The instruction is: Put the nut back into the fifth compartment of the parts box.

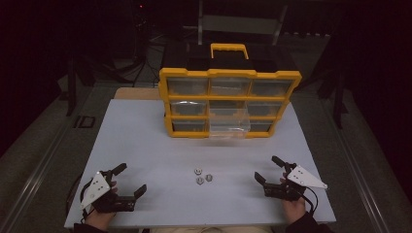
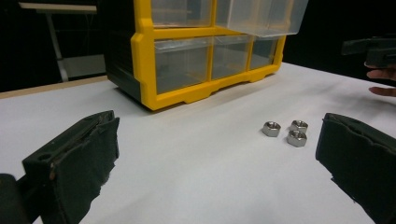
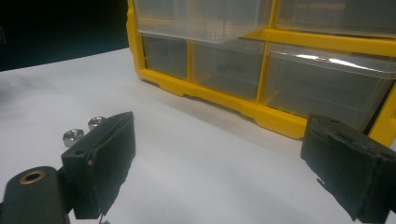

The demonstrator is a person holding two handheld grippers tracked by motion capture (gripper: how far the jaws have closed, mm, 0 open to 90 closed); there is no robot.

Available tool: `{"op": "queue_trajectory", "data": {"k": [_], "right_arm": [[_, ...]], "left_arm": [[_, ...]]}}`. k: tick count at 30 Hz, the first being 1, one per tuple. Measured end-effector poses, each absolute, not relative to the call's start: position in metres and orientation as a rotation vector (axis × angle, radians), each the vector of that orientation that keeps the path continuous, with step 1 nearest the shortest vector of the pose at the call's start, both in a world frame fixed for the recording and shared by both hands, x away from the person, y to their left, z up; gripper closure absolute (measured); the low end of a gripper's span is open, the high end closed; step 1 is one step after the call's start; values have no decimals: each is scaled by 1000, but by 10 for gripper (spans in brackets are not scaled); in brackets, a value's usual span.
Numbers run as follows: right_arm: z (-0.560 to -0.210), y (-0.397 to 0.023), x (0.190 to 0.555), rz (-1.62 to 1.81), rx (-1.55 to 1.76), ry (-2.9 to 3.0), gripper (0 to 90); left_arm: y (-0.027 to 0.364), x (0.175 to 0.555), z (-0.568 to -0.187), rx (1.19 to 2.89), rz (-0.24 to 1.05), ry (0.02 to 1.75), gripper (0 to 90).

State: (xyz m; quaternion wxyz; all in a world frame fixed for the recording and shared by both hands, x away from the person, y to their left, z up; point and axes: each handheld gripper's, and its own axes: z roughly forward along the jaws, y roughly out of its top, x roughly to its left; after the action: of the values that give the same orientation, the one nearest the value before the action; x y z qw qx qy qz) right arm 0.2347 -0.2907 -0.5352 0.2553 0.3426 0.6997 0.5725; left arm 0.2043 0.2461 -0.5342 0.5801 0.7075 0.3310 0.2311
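Both grippers rest at the near edge, left gripper (image 1: 126,180) and right gripper (image 1: 268,169) each with jaws spread, holding nothing. Between them lie three hex nuts (image 1: 203,176), holes upward. Beyond, the yellow drawer cabinet (image 1: 228,74) has one clear drawer (image 1: 229,124) pulled out (apparently empty; contents hard to make out).

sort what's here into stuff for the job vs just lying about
Likely for the job: three hex nuts; yellow drawer organizer with its middle clear drawer pulled out; left gripper and right gripper, jaws open.

Lying about: dark stands and frames behind the table.
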Motion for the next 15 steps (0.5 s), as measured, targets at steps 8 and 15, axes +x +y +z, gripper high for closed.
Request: {"op": "queue_trajectory", "data": {"k": [8, 15], "right_arm": [[-534, -293, 233, 1557, 920, 1899, 105], [-533, -295, 232, 1567, 922, 1896, 105]], "left_arm": [[244, 205, -533, 1658, 549, 777, 0], [242, 205, -527, 1625, 542, 761, 0]]}}
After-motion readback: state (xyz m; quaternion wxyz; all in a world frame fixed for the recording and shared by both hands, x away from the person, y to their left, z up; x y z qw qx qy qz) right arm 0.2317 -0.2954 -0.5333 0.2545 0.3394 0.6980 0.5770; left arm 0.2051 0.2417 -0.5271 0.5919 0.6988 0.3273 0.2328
